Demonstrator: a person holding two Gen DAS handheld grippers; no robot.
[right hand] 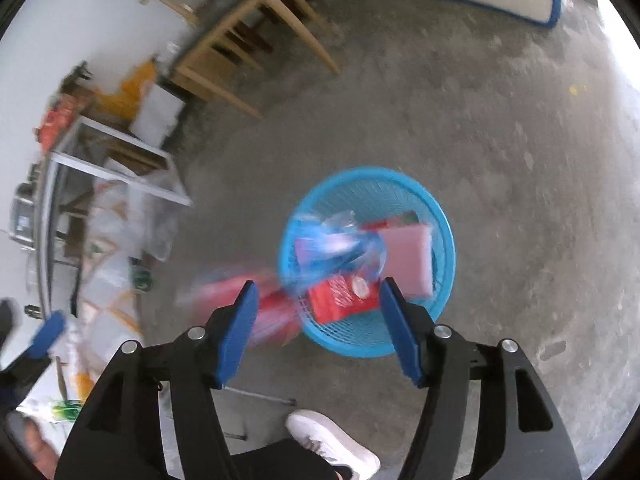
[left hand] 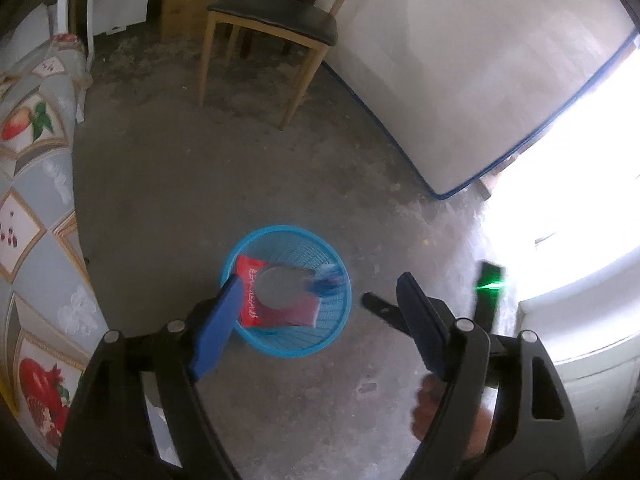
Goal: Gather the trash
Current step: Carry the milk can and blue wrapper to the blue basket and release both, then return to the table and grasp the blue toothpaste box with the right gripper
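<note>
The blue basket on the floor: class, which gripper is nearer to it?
Hard to call. Both the left gripper and the right gripper hang open above the blue basket; neither view separates them clearly.

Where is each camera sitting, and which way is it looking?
Left wrist view: sits on the left claw, looking down along its open blue fingers at the round blue plastic mesh basket on the grey concrete floor; the person's other hand shows low right.
Right wrist view: sits on the right claw, facing down at that basket from above; the person's white shoe shows below.
Both share the basket, the red snack wrapper inside it, the floor and the wooden chair.
</note>
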